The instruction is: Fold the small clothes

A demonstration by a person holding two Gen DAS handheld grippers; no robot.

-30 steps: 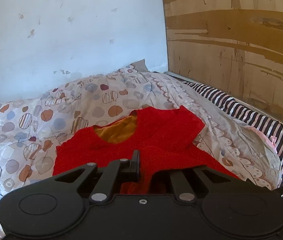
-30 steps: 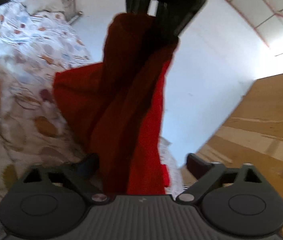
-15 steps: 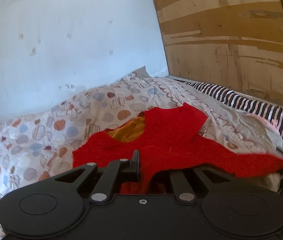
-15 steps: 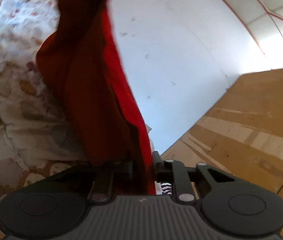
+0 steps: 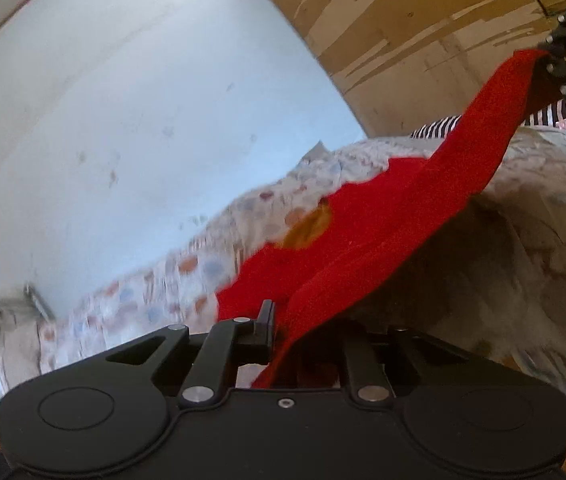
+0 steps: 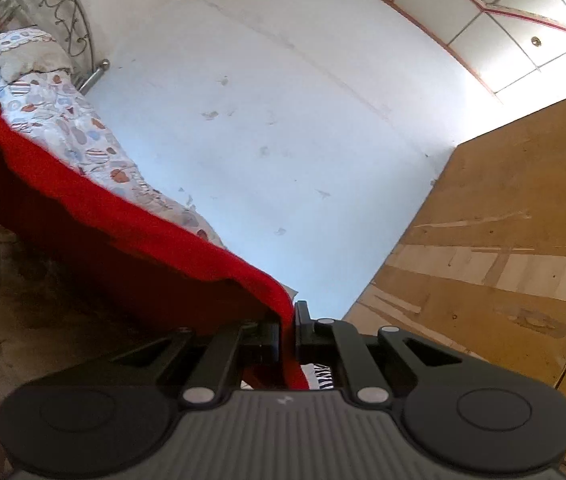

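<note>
Left wrist view: a small red garment [image 5: 383, 216] hangs stretched above a bed [image 5: 543, 240] covered in a spotted quilt, one edge pinched in the left hand-held gripper [image 5: 283, 320], whose jaws have just eased a little wider yet still have cloth between them. The far corner runs up to the right hand-held gripper [image 5: 551, 56] at the frame's upper right, in front of a plywood panel [image 5: 423, 32]. An orange lining shows at the neckline. The fabric sags between the two holds and folds over itself, so it looks light, soft and limp, with a slightly fuzzy knit that should not slide easily from the pads.

Right wrist view: the right hand-held gripper [image 6: 289, 328] is clenched on a thin hem of the red garment [image 6: 95, 232], the jaws having just closed on it. The cloth sweeps away to the left over the bed [image 6: 63, 112], below a metal headboard [image 6: 55, 8] and a pale wall [image 6: 283, 120]. Corners and hems appear the best places to hold; a grip mid-panel would likely bunch the cloth.
</note>
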